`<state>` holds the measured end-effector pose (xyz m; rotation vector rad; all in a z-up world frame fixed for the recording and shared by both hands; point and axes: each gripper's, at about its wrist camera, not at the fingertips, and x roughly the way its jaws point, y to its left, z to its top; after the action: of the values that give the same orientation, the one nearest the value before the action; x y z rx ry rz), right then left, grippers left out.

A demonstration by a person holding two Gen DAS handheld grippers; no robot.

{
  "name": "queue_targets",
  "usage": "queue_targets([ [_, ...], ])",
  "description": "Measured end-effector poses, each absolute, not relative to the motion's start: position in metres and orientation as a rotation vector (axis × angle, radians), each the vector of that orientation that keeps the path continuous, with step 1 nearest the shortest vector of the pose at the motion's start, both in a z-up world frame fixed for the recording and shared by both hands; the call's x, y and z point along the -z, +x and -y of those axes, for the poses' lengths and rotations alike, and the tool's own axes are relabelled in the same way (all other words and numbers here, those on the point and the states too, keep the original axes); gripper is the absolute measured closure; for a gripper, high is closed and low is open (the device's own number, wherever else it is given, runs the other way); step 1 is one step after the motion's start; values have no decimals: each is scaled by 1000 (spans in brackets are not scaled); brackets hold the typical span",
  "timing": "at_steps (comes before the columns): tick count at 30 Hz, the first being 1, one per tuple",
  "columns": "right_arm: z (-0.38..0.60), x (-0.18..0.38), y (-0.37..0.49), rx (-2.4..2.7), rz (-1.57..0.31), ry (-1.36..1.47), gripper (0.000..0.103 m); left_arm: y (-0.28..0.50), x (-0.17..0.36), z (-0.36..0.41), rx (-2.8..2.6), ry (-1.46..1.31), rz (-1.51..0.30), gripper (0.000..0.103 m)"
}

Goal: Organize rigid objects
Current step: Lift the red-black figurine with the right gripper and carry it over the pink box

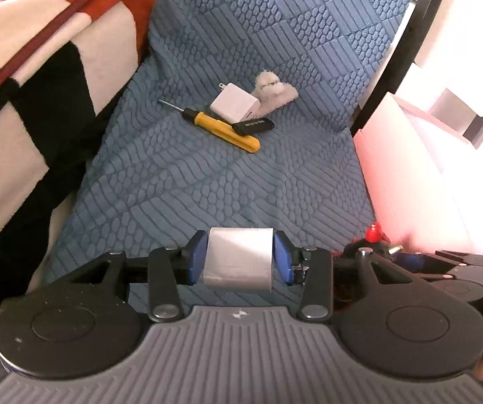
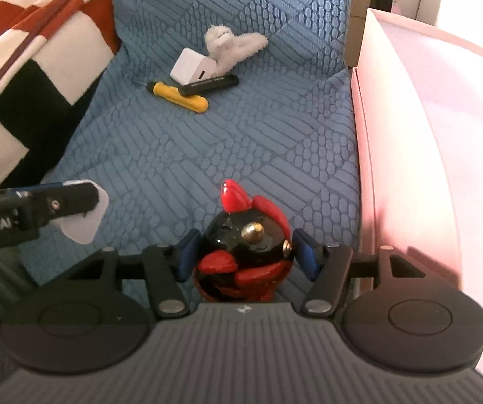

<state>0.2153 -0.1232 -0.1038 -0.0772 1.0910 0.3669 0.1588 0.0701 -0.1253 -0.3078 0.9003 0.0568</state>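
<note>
My left gripper [image 1: 239, 257] is shut on a white rectangular block [image 1: 238, 259], held above the blue quilted cover [image 1: 207, 185]. It shows from the side in the right wrist view [image 2: 83, 215]. My right gripper [image 2: 245, 252] is shut on a black and red bird figurine [image 2: 245, 252], whose red tip shows in the left wrist view [image 1: 373, 232]. Farther off lie a yellow screwdriver [image 1: 221, 126], a white charger [image 1: 234, 104], a black USB stick [image 1: 253, 125] and a small white plush toy [image 1: 271, 91]; the same group shows in the right wrist view [image 2: 191, 82].
An open pink box [image 2: 410, 134] stands along the right side, close to my right gripper. A red, white and black checked blanket [image 2: 22, 77] is piled on the left. A dark frame edge [image 1: 396, 50] rises behind the box.
</note>
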Motion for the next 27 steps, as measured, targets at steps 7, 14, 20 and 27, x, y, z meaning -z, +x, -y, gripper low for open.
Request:
queue_targets([
  [7, 126, 79, 210, -373, -1086, -41, 40, 153, 97, -66, -62, -322, -891, 55],
  [14, 138, 23, 192, -369, -1051, -11, 40, 141, 65, -60, -49, -362, -886, 55],
  [20, 139, -27, 177, -388, -1021, -26, 40, 129, 33, -62, -53, -369, -862, 55],
  [27, 144, -55, 170, -393, -988, 4, 40, 116, 8, -59, -36, -383, -839, 55],
])
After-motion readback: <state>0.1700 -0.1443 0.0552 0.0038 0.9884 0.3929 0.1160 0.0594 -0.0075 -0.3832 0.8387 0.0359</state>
